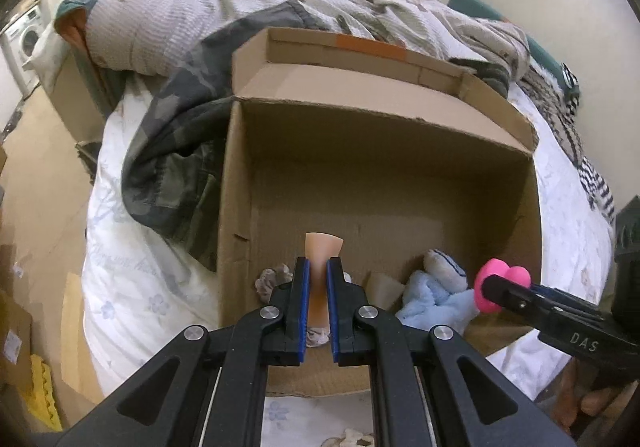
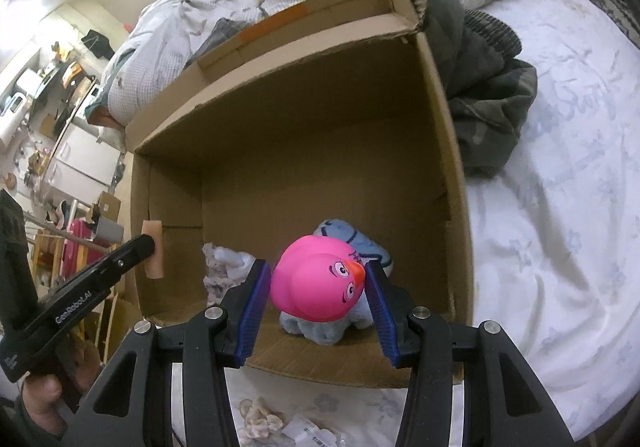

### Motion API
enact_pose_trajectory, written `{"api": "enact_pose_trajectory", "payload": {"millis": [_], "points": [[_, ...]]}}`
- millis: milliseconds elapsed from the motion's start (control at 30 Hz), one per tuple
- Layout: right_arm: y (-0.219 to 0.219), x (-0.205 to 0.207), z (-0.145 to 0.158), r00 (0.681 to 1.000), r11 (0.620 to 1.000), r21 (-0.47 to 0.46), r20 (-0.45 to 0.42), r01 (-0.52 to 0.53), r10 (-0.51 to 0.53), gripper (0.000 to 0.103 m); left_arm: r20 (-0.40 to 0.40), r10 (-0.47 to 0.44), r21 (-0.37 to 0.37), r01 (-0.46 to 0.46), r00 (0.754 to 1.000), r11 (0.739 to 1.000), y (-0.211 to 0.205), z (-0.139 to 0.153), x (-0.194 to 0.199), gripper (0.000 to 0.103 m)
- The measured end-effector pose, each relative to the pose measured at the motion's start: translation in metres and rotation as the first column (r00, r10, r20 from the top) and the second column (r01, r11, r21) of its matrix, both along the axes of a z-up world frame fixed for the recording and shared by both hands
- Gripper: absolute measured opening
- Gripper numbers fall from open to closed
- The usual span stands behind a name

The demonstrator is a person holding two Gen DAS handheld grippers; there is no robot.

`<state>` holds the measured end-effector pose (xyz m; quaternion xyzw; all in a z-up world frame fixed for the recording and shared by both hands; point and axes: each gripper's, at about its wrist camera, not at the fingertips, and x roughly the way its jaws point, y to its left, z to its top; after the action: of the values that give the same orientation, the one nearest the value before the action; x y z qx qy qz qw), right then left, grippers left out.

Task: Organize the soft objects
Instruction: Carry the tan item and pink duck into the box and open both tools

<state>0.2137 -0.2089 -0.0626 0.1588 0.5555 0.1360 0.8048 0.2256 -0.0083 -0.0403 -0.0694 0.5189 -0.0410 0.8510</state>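
Right tongs [image 2: 316, 289] clamp pink duck [image 2: 320, 279], left tongs [image 1: 319, 287] pinch tan pad [image 1: 322, 251], both over cardboard box [image 1: 534, 183] on bed [image 2: 560, 207]; next release inside beside blue plush [image 1: 434, 299].

"DAS" stands in pale letters on the right gripper [image 1: 505, 297] body. "GenRobot.AI" runs along the left gripper [image 2: 150, 247] body. Script on the bedsheet [image 1: 120, 247] is unreadable.

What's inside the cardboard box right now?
Inside the cardboard box: a light blue plush toy and a grey-white fabric bundle. The pink rubber duck covers part of the plush.
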Motion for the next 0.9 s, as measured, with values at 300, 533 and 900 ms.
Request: {"api": "enact_pose_trajectory", "payload": {"millis": [300,533,900], "points": [[0.02,-0.002,-0.011,0.997,0.997,-0.018,-0.034,-0.076,0.076,0.051,-0.032,-0.061,0.074,0.063,0.998,0.995,-0.021,-0.013,-0.009,0.008],[0.029,-0.003,-0.018,0.993,0.994,-0.017,-0.057,-0.107,0.105,0.051,-0.064,-0.084,0.095,0.089,0.994,0.991,-0.029,-0.024,-0.012,0.008],[0.026,0.002,-0.022,0.994,0.997,0.018,-0.075,-0.074,0.075,0.051,-0.097,-0.094,0.092,0.103,0.991,0.99,-0.033,-0.029,-0.012,0.021]]}}
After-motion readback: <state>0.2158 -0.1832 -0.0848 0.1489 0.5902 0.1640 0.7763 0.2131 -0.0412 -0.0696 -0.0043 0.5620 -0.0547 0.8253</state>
